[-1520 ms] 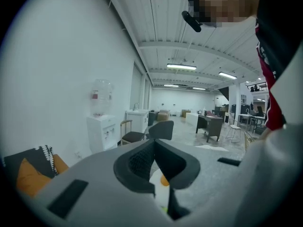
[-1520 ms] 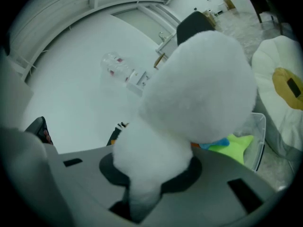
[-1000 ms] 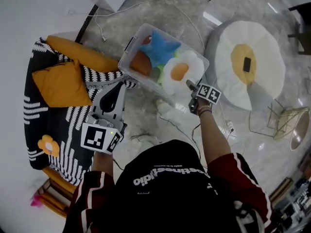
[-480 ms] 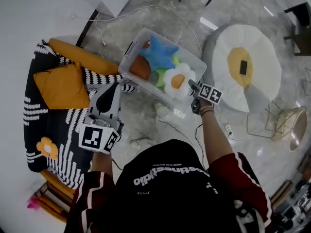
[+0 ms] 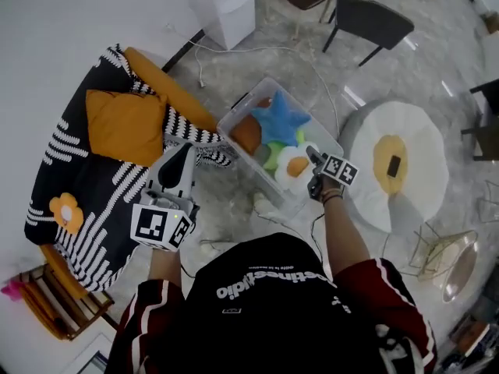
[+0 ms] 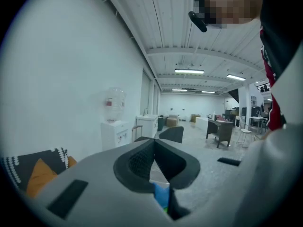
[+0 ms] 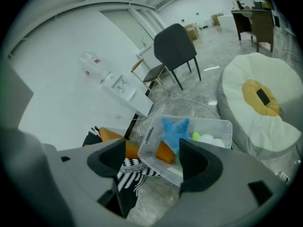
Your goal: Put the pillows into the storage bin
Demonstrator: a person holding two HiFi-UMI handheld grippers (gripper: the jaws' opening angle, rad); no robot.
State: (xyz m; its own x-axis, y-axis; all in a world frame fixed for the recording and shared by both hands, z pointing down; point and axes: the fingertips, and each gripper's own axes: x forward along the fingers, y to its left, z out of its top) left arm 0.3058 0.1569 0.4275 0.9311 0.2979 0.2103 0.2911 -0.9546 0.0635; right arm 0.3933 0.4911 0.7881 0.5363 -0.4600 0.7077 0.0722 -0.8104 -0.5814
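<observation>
**A:** Left tongs (image 5: 185, 149) are sitting pinched shut, empty. Right tongs (image 5: 311, 154) are hanging apart, just easing narrower, with nothing between them.

**B:** The storage bin (image 5: 227, 121) is already holding a blue star pillow (image 5: 281, 121), a flower pillow (image 5: 295, 164) and a brown-orange pillow (image 5: 248, 135). Farther left, a square orange pillow (image 5: 125, 123) is lying on the striped blanket (image 5: 93, 201), waiting its turn.
</observation>
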